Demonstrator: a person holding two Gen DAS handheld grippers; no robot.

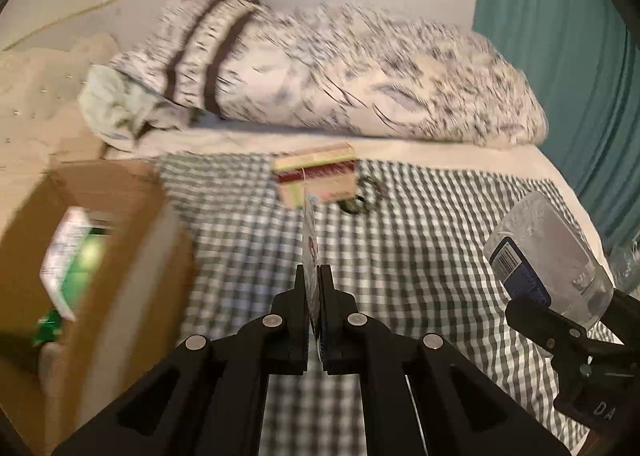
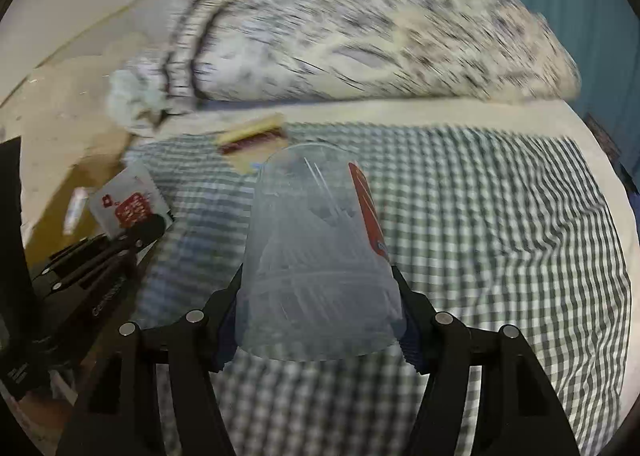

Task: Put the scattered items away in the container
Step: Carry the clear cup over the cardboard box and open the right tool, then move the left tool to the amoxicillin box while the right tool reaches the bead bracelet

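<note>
My left gripper [image 1: 314, 272] is shut on a thin flat packet [image 1: 310, 240], seen edge-on and lifted above the checked bedspread. In the right wrist view the same packet [image 2: 124, 207] is white with red print and hangs near the open cardboard box [image 2: 76, 179]. My right gripper [image 2: 318, 272] is shut on a clear plastic tub [image 2: 312, 240] with a red label, also off the bed. In the left wrist view this tub [image 1: 548, 252] shows a dark blue label. The cardboard box [image 1: 120, 191] at the left holds a green and white pack [image 1: 76, 256].
A small yellow and red box [image 1: 316, 175] and a dark ring-shaped item [image 1: 360, 197] lie on the checked bedspread [image 1: 440, 236]. A rolled patterned duvet [image 1: 340, 75] lies across the back. A teal curtain [image 1: 560, 35] hangs at the right edge of the bed.
</note>
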